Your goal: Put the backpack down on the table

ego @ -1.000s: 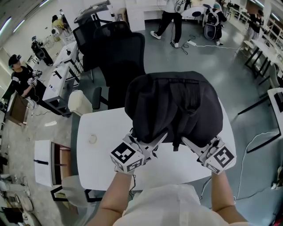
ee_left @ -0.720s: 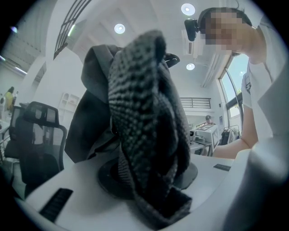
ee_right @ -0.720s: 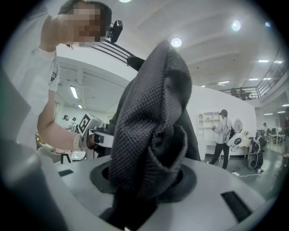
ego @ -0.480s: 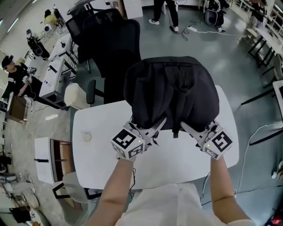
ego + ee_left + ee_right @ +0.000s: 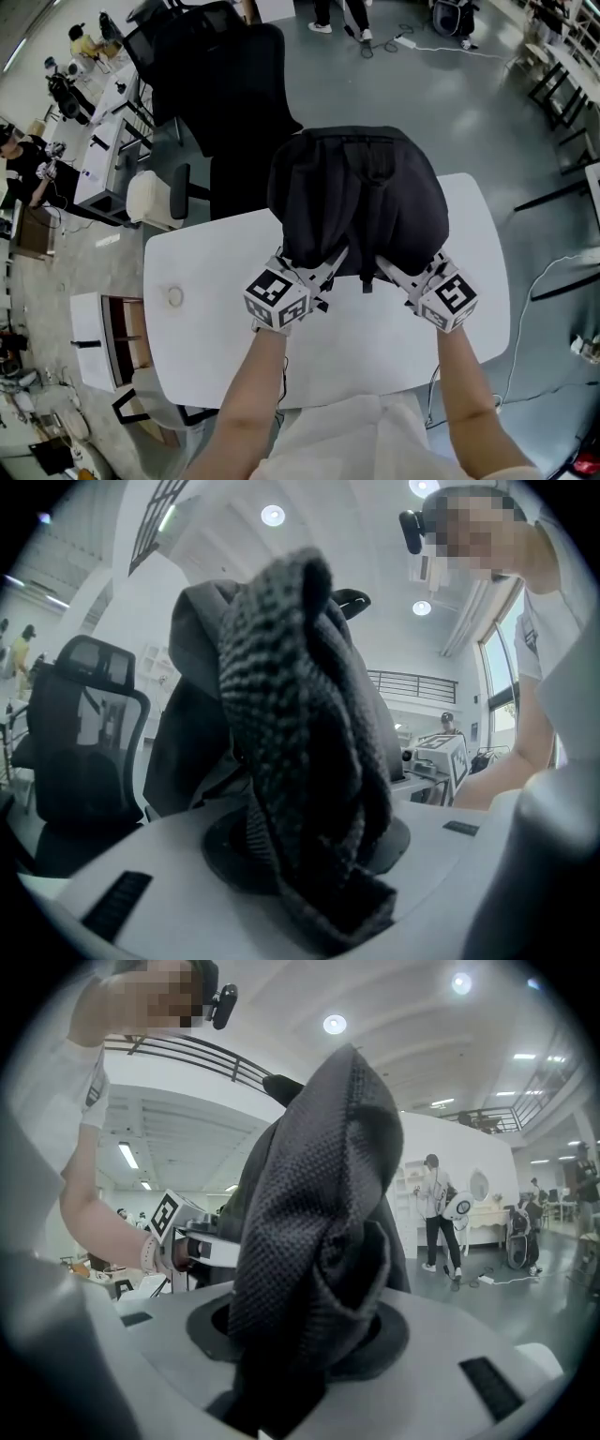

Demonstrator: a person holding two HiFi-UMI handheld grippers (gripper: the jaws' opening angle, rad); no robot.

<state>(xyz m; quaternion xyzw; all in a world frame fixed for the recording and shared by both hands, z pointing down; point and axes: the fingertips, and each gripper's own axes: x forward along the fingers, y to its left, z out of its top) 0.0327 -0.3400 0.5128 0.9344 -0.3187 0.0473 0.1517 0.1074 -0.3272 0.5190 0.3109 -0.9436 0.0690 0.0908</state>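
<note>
A black backpack hangs over the far half of the white table, straps facing me. Whether its bottom touches the tabletop I cannot tell. My left gripper is shut on the backpack's fabric at its lower left corner; the left gripper view shows dark woven cloth bunched between the jaws. My right gripper is shut on the lower right corner, and in the right gripper view the grey mesh fabric fills the space between the jaws.
A black office chair stands just beyond the table's far edge. A small round ring lies on the table's left part. A white cabinet stands left of the table, a cable runs on the floor at right.
Both grippers and the backpack have come down and a little toward the table's middle. The grips have not changed.
</note>
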